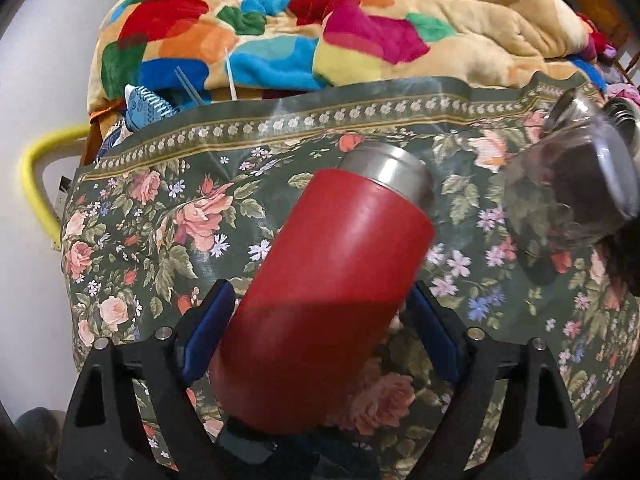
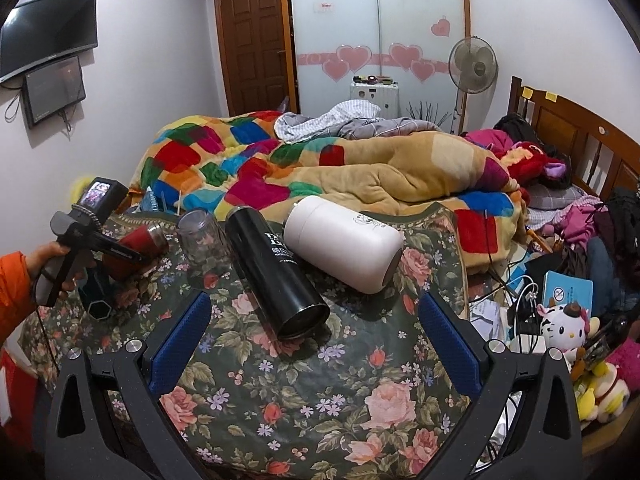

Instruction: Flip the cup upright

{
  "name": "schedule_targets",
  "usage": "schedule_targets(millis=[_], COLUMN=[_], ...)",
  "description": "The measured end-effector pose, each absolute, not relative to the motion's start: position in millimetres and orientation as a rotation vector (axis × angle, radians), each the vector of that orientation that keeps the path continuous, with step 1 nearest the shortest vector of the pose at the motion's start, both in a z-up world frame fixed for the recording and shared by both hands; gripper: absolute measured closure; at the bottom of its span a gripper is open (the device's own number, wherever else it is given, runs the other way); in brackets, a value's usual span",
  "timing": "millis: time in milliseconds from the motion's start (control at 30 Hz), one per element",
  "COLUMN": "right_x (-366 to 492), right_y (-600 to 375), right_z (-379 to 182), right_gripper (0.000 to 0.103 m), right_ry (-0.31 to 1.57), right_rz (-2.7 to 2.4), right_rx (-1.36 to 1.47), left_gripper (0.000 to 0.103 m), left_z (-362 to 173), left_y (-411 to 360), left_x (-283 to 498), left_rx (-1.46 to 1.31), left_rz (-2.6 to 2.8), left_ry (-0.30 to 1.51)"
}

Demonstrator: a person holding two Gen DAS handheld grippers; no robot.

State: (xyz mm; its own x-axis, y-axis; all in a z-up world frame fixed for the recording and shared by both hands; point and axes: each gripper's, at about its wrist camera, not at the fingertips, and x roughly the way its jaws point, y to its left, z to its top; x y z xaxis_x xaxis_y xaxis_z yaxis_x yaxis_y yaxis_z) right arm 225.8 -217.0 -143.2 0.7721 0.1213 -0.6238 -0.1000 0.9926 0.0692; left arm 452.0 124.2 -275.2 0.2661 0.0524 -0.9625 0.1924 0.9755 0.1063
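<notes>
A red cup (image 1: pixel 320 292) with a steel band at its far end is tilted between the blue pads of my left gripper (image 1: pixel 320 320), which is shut on it above the floral cloth. In the right wrist view the red cup (image 2: pixel 140 248) shows at far left, in the left gripper (image 2: pixel 116 252). My right gripper (image 2: pixel 316 320) is open and empty over the table. Just beyond it a black cup (image 2: pixel 276 276) and a white cup (image 2: pixel 344 244) lie on their sides. A clear glass cup (image 2: pixel 200 240) stands upside down; it also shows in the left wrist view (image 1: pixel 572 196).
The table wears a green floral cloth (image 2: pixel 304 400). A dark hexagonal tube (image 2: pixel 96 304) lies near the left gripper. A bed with a multicoloured blanket (image 2: pixel 320 168) lies beyond the table. Toys and cables (image 2: pixel 560 320) clutter the right side.
</notes>
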Motion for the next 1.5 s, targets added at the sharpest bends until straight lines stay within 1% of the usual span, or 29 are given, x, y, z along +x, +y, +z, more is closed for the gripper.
schedule_targets(millis=[67,133,200,500,800,1167,1333,1500], right_x=[227,228,229,222,203,170,160,152], right_y=[-217,-217,-215,-217,-210,-204,-205,-205], right_z=[-145,-146,-146,-138,-123,-105,-101,-102], right_gripper=[0.000,0.000,0.000,0.000,0.000,0.000,0.000,0.000], right_ry=[0.682,0.686,0.690,0.662,0.614,0.542,0.524,0.522], right_rz=[0.121,0.124,0.125,0.126,0.153,0.189,0.201,0.209], right_rx=[0.037,0.041,0.036,0.044,0.037,0.015,0.021,0.013], left_gripper=[0.022,0.029,0.034,0.039,0.040,0.040,0.040,0.040], left_z=[-276,-272,-268,-239,-189,-138,-133,-146], left_y=[125,123,121,101,82,31,2,-25], left_x=[456,457,457,433,375,291,263,242], left_rx=[0.195,0.172,0.153,0.147,0.139,0.163,0.186,0.204], left_rz=[-0.092,-0.087,-0.076,-0.073,-0.121,-0.256,-0.322,-0.354], left_ry=[1.302,1.281,1.259,1.182,1.081,0.974,0.945,0.932])
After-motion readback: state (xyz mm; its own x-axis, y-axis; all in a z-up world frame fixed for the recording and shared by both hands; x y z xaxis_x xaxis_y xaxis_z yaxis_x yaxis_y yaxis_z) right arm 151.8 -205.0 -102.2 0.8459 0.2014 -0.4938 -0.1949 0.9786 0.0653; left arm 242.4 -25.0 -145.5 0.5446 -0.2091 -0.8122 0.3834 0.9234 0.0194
